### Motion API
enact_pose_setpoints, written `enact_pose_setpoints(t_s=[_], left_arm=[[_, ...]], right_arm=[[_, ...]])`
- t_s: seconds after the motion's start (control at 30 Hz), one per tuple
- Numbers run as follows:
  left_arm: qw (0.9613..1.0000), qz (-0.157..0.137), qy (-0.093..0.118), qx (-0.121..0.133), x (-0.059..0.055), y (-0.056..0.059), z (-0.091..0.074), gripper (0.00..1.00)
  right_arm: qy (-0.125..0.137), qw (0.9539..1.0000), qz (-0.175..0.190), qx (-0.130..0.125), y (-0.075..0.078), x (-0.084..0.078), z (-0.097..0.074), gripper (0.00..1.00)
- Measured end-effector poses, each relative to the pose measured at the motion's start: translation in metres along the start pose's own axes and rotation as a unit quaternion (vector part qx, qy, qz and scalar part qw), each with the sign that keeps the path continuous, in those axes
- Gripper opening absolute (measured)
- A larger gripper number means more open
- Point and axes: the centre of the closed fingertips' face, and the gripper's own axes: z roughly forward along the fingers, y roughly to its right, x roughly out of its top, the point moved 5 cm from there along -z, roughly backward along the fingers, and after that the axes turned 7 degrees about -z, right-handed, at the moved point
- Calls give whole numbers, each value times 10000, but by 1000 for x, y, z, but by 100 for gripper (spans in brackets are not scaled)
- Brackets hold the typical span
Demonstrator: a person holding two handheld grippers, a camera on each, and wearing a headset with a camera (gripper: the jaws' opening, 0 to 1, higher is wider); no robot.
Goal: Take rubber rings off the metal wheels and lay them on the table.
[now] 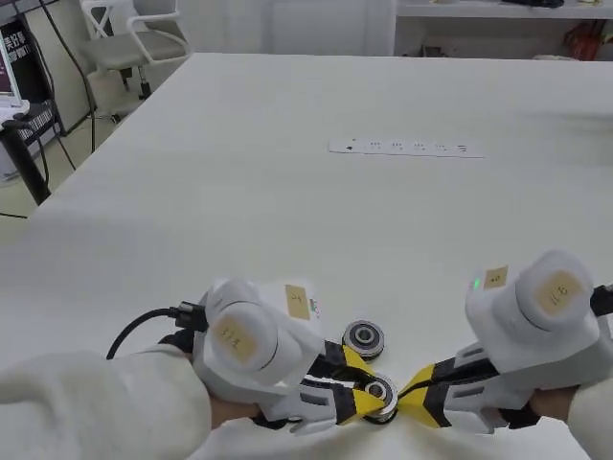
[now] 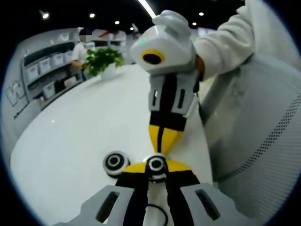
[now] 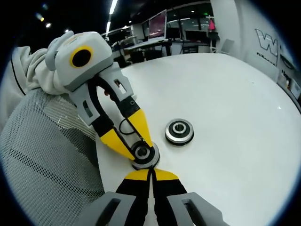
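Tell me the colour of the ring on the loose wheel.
Black ring; clearest in the right gripper view.

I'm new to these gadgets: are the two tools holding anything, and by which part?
The left tool clamps a metal wheel across its sides. The right tool's closed tips meet its rim; whether they pinch it is unclear.

Head view looks down; gripper views face each other (sharing wheels (image 1: 364, 337)).

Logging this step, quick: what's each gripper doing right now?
Left gripper: closed on a wheel.
Right gripper: closed, tips at that wheel's rim; whether it grips anything cannot be told.
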Motion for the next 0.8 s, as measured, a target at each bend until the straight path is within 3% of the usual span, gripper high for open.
enact_pose_setpoints(t_s=[0.13, 0.27, 0.33, 0.37, 0.43, 0.53, 0.8], left_arm=[[10000, -6, 1, 6, 0, 0, 0, 14], [10000, -5, 3, 9, -1, 0, 0, 14], [10000, -10, 3, 17, -1, -1, -1, 14], [10000, -20, 2, 29, -1, -1, -1, 14], [10000, -44, 6, 47, -1, -2, -1, 14], [10000, -35, -4, 51, -1, -2, 0, 14], [10000, -4, 16, 38, -2, -2, 0, 14]], right_arm=[[111, 9982, 595, 40, 2, 0, -3, 0], [225, 9963, 834, 37, 4, 1, -8, 0], [347, 9931, 1120, 90, 5, 2, -8, 0], [589, 9887, 1372, 146, 6, 7, -9, 0], [610, 9847, 1617, 221, 6, 5, -10, 0], [578, 9865, 1518, 204, 3, 7, -11, 0], [611, 9854, 1566, 281, -3, 12, -10, 0]])
